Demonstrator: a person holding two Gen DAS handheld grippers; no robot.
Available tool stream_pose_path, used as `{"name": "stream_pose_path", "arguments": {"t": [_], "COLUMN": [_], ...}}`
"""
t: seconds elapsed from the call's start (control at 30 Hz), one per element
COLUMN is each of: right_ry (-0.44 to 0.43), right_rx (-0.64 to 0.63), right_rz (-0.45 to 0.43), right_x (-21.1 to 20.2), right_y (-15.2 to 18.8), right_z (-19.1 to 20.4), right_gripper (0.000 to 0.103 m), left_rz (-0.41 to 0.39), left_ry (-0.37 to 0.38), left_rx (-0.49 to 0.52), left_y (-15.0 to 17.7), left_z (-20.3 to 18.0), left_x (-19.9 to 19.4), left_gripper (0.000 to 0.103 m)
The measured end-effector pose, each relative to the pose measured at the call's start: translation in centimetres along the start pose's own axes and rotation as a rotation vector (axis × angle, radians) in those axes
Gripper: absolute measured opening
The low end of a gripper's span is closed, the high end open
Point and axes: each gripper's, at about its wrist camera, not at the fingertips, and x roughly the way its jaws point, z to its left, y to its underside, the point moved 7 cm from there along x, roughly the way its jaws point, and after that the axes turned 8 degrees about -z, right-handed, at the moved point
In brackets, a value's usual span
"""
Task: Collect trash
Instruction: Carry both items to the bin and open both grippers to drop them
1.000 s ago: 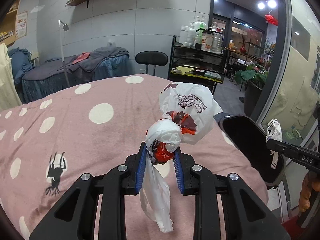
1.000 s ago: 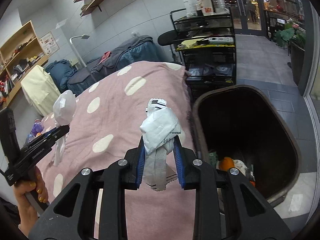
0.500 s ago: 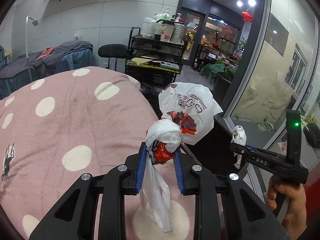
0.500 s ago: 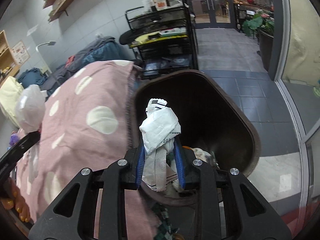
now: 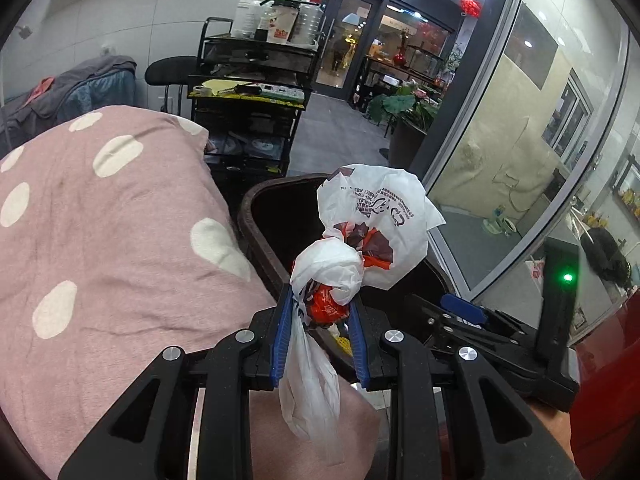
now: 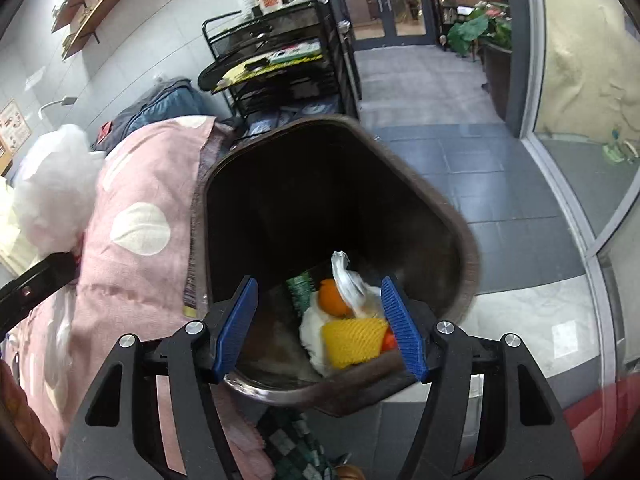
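Observation:
My left gripper (image 5: 320, 332) is shut on a knotted white plastic bag (image 5: 372, 224) with red print, held over the near edge of the dark trash bin (image 5: 276, 208). My right gripper (image 6: 318, 328) is open and empty above the bin (image 6: 404, 172). Inside the bin lie a white wad (image 6: 316, 336), a yellow foam net (image 6: 352, 342), an orange piece (image 6: 332, 302) and a clear wrapper (image 6: 348, 278). The left gripper's bag also shows blurred in the right wrist view (image 6: 52, 188). The right gripper body shows in the left wrist view (image 5: 500, 340).
A bed with a pink polka-dot cover (image 5: 100, 240) stands left of the bin. A black wire cart (image 5: 252, 96) with bottles stands behind. A glass wall (image 5: 520, 152) runs on the right. Tiled floor (image 6: 460, 148) lies beyond the bin.
My right gripper has opened and let go of the white crumpled trash, which now lies in the bin. My left gripper has swung right with its bag toward the bin.

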Motion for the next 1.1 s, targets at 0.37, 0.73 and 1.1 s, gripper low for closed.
{"name": "stream_pose_path", "arguments": {"t": [0.37,0.73,1.1], "right_ry": [0.103,0.150,0.171], "right_rx": [0.014,0.050,0.040], "right_rz": [-0.048,-0.045,-0.100], "right_x": [-3.0,-4.2,-5.2], "right_y": [0.1,0.6,0.2], "right_z": [-3.9,-6.9,-6.7], "right_gripper": [0.064,0.069,0.084], "left_rz": [0.110,0.134,-0.075], "left_ry": [0.046,0.033,-0.022], "left_rx": [0.010,0.058,0.073], "left_y": [0.3,0.8,-0.7], "left_z": [-3.1,-4.7,-3.4], "left_x": [5.0,7.1,0.6], "left_gripper": [0.026,0.071,0.097]}}
